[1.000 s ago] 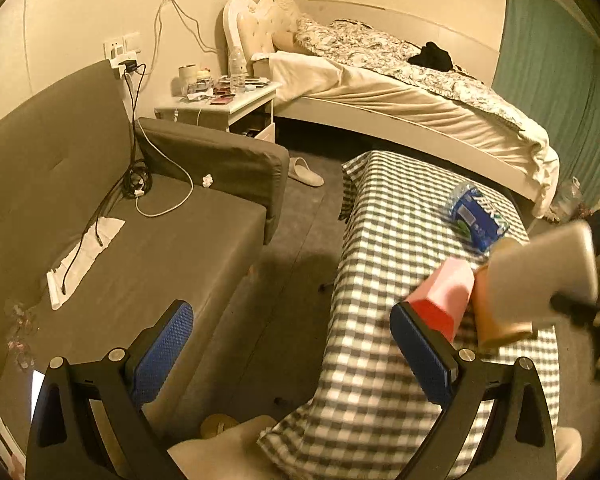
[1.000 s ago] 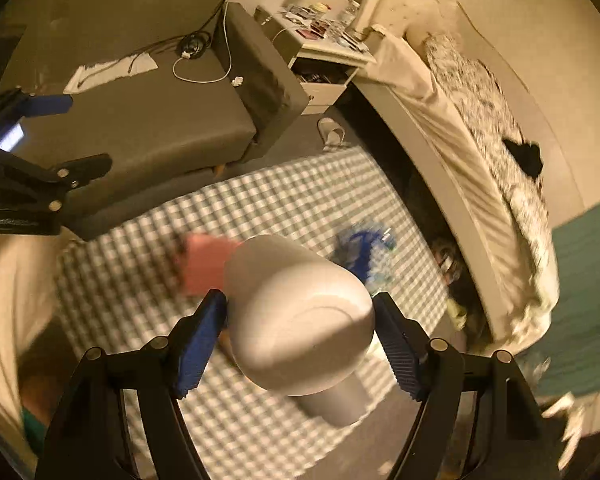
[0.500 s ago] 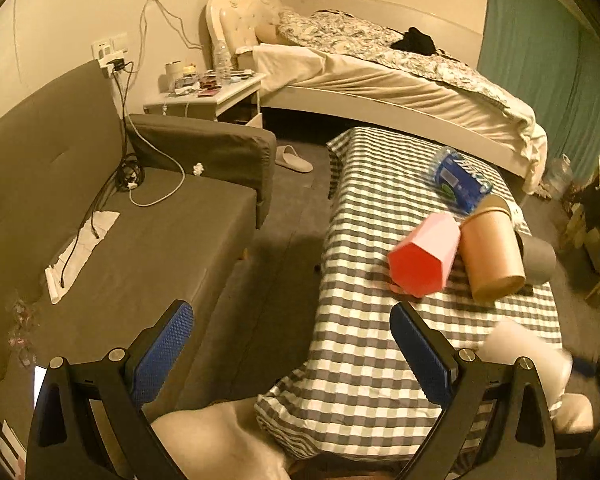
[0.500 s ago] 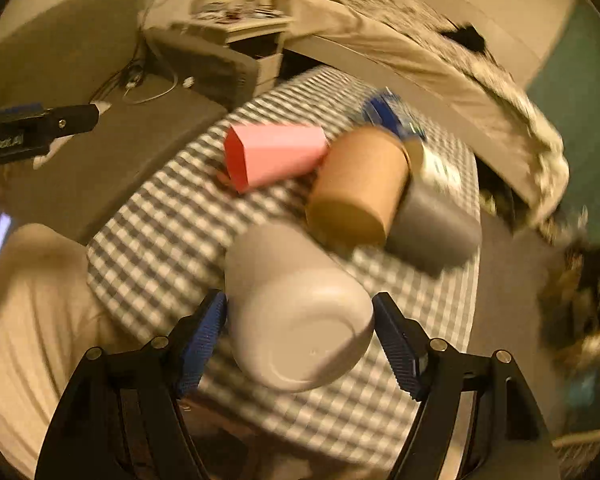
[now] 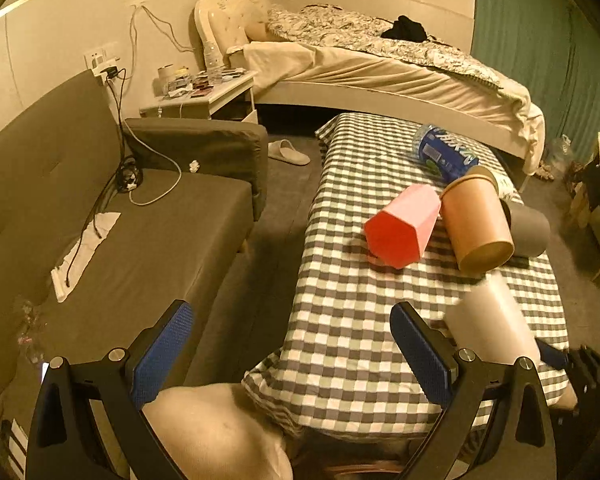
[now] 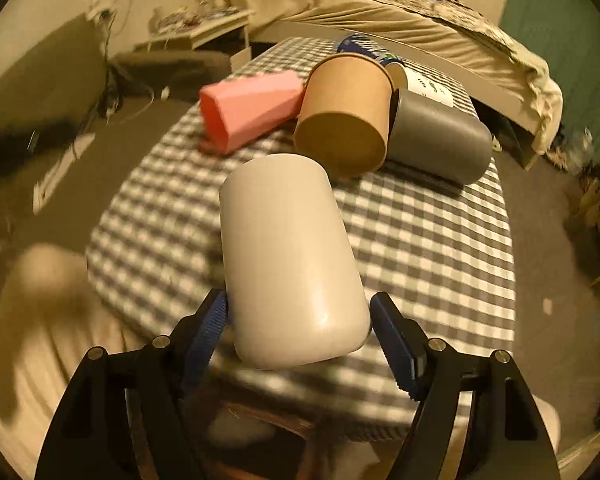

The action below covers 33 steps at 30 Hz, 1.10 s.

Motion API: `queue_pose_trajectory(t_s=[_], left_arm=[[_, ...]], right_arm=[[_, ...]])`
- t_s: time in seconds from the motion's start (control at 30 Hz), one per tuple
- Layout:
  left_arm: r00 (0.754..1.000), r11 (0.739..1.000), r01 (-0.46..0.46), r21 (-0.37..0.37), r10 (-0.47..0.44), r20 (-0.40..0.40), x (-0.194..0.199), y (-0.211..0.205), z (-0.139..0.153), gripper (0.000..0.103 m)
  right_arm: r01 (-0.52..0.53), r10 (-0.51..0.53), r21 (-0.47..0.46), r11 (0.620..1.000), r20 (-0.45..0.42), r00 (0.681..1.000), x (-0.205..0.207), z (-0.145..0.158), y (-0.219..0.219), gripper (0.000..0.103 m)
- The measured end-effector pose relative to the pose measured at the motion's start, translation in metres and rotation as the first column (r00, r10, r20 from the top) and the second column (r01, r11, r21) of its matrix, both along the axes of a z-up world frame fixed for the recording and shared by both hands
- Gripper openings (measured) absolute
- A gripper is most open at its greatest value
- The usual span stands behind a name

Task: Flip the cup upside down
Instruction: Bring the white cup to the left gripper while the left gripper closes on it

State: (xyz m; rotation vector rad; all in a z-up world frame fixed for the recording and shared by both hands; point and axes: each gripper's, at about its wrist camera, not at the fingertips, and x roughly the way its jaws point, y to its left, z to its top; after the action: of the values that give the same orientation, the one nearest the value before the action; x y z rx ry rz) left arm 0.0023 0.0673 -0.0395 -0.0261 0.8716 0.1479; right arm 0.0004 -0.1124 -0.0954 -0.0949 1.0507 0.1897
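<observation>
A white cup (image 6: 287,260) is held between the blue pads of my right gripper (image 6: 304,332), tilted with its rounded base toward the camera, above the near end of the checked table (image 6: 428,248). It also shows in the left wrist view (image 5: 492,324), blurred, at the table's near right. My left gripper (image 5: 291,348) is open and empty, off the table's near left corner above the floor.
A pink faceted cup (image 5: 402,226), a brown cup (image 5: 476,222) and a grey cup (image 5: 530,230) lie on their sides mid-table, with a blue-labelled bottle (image 5: 446,154) behind. A grey sofa (image 5: 99,208) stands left, a bed (image 5: 380,68) beyond. My knee (image 5: 219,432) is below.
My right gripper has swung the white cup down from high over the table to the near end and turned it over. The left gripper has barely moved.
</observation>
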Motion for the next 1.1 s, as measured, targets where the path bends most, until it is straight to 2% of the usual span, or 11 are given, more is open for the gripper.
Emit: queue_pose_trajectory(t_s=[0.23, 0.33, 0.47, 0.57, 0.67, 0.83, 1.1], left_arm=[[1.000, 0.999, 0.014, 0.037, -0.014, 0.010, -0.014, -0.017, 0.001, 0.102], [1.000, 0.999, 0.018, 0.031, -0.019, 0.025, -0.017, -0.031, 0.005, 0.102], [0.998, 0.999, 0.046, 0.005, -0.047, 0.046, -0.019, -0.059, 0.006, 0.102], [0.996, 0.995, 0.084, -0.052, -0.083, 0.026, -0.017, -0.086, -0.002, 0.102], [0.993, 0.988, 0.121, -0.094, -0.122, -0.003, -0.016, -0.114, -0.012, 0.102], [0.986, 0.985, 0.157, -0.073, -0.161, -0.046, -0.012, -0.154, -0.027, 0.102], [0.983, 0.987, 0.123, -0.104, -0.136, -0.126, -0.005, -0.167, -0.055, 0.102]], right_arm=[[0.034, -0.040, 0.113, 0.993, 0.050, 0.998, 0.009, 0.006, -0.009, 0.073], [0.044, -0.062, 0.158, 0.986, 0.112, 0.992, 0.001, 0.023, -0.026, 0.082], [0.096, -0.124, 0.136, 0.986, 0.217, 0.968, -0.011, 0.048, -0.062, 0.083], [0.161, -0.188, 0.127, 0.979, 0.248, 0.950, -0.016, 0.054, -0.090, 0.083], [0.216, -0.240, 0.117, 0.969, 0.256, 0.936, -0.022, 0.049, -0.116, 0.083], [0.279, -0.304, 0.132, 0.951, 0.235, 0.923, -0.028, 0.031, -0.152, 0.083], [0.344, -0.386, 0.228, 0.911, 0.176, 0.906, -0.033, 0.011, -0.186, 0.083]])
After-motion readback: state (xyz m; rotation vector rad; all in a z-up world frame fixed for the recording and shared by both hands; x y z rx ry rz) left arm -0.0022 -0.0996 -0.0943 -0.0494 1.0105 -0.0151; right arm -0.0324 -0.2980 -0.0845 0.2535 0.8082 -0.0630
